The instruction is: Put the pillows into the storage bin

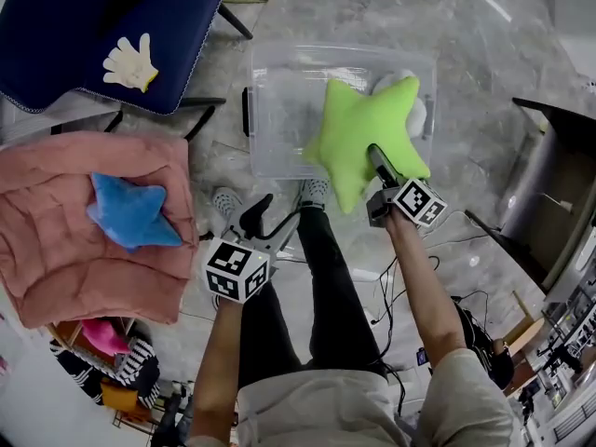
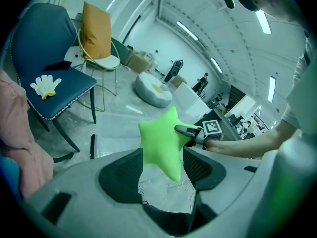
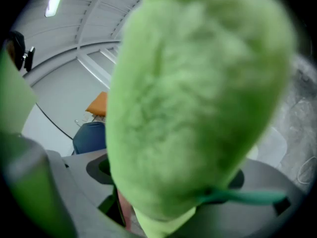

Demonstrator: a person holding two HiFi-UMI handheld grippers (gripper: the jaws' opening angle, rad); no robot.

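Head view: green pillow (image 1: 363, 128) was held above the clear bin (image 1: 265, 110) on the floor, not yet dropped in. Right gripper (image 1: 380, 169) was clenched on it, with fingers (image 1: 379, 161) pinched over the star's lower arm near the centre. Right gripper view was filled by green plush. Left gripper (image 1: 275, 220) was released and empty, and the star was seen only beyond its fingers. Blue pillow (image 1: 130, 212) was seen lying on the pink cushion (image 1: 56, 268), well apart from the bin. Both pillows were judged light, soft and squashy, not fragile, with fuzzy fabric unlikely to slip. A hold across one arm or the thick middle was judged best. A tip alone could be expected to fold and sag.
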